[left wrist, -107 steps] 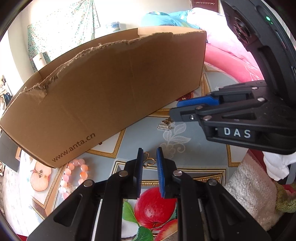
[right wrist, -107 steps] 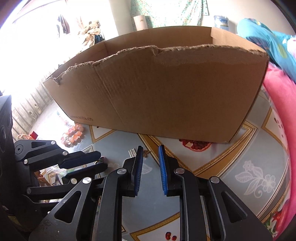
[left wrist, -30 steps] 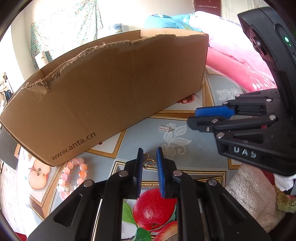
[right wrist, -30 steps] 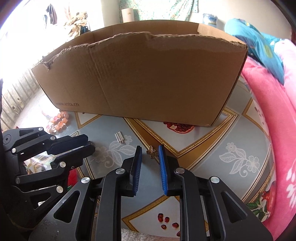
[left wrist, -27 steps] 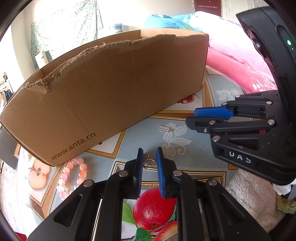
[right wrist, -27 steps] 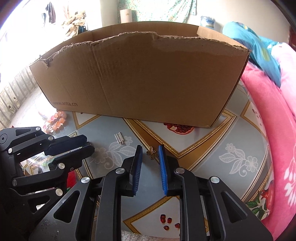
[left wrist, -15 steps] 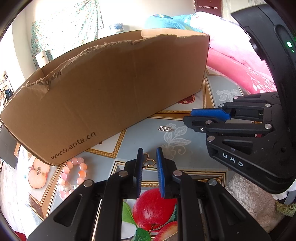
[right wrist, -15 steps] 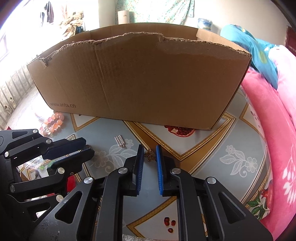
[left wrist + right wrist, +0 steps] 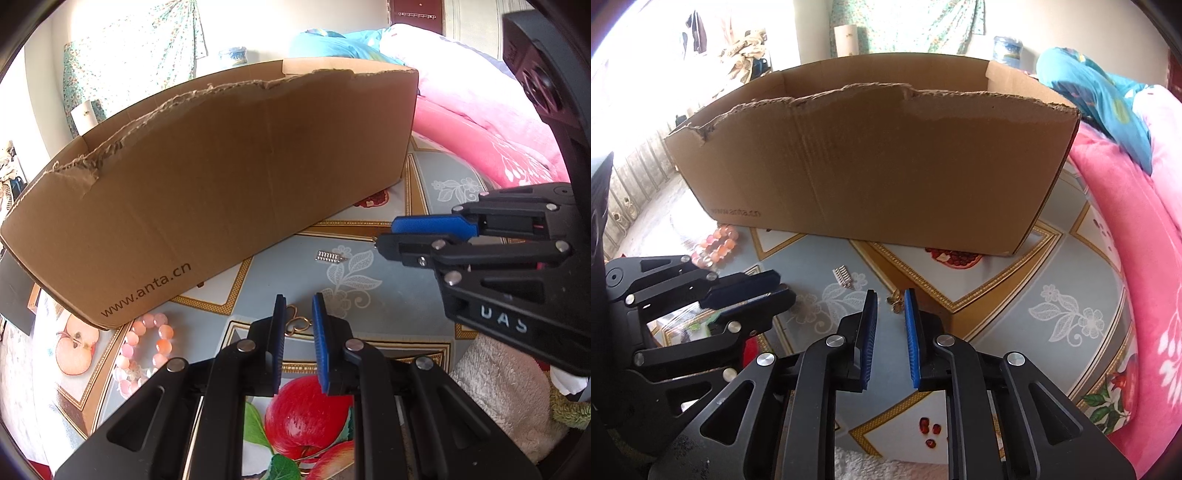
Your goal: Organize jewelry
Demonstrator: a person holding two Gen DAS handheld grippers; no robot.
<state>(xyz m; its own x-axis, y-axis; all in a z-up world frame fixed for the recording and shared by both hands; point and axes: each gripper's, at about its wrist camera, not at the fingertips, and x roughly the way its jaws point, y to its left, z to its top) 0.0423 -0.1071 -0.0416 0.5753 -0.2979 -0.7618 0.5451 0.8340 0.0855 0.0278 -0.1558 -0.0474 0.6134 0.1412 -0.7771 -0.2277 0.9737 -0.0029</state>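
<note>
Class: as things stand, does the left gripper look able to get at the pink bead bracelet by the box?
Probably yes: the pink bead bracelet lies uncovered on the cloth beside the left gripper, with nothing between them.

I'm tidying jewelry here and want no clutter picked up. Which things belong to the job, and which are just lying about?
Job: cardboard box; gold charm; gold ring piece; silver spring clasp; pink bead bracelet.

Lying about: pink blanket; white fluffy towel; patterned tablecloth.
</note>
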